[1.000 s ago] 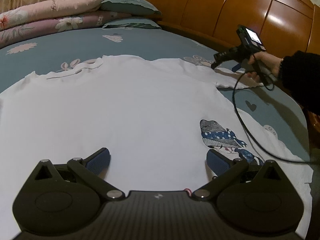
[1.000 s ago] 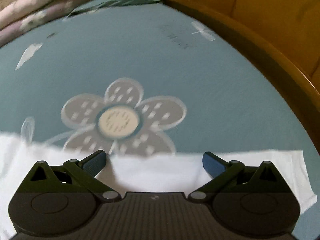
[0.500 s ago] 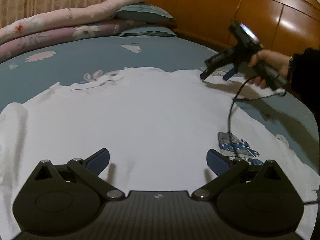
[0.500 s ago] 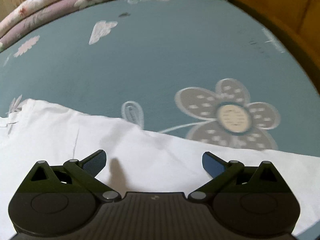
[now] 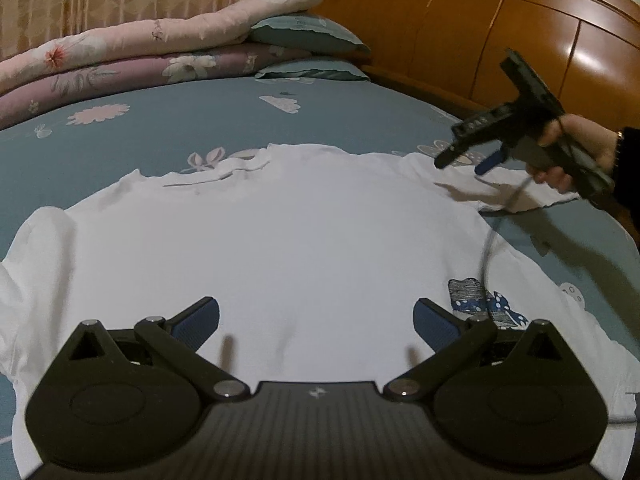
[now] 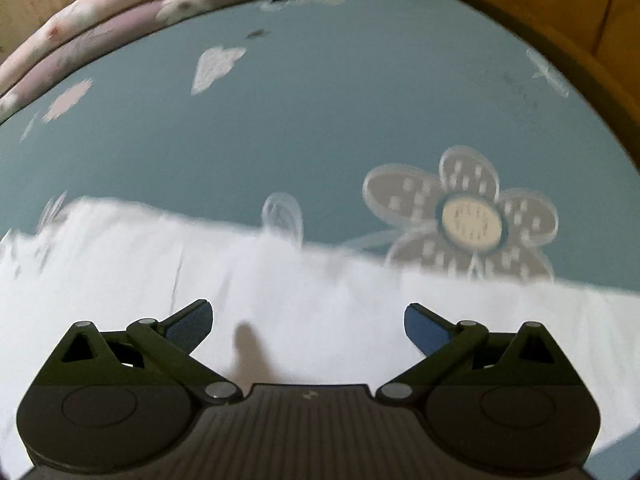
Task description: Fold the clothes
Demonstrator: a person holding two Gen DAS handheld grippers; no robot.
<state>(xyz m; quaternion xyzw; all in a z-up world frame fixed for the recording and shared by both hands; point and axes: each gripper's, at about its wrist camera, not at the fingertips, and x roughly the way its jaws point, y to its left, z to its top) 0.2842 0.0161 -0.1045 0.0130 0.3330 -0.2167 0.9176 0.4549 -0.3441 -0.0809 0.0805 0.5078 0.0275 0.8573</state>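
Observation:
A white T-shirt lies spread flat on the blue bed, collar toward the far side, a small blue dotted print near its right hem. My left gripper hovers open over the shirt's lower middle, nothing between its fingers. At the far right of the left wrist view a hand holds the right gripper above the shirt's right sleeve, its jaws apart. In the right wrist view my right gripper is open just above the white cloth of the shoulder and sleeve.
Folded pink and purple quilts and teal pillows are stacked at the far end of the bed. A wooden headboard runs along the right. A dark cable hangs from the right gripper across the shirt. The blue sheet has flower prints.
Both views have swung; the left gripper drew back toward the hem, showing more of the shirt. The right gripper lifted slightly and shifted left along the sleeve. Both stayed open.

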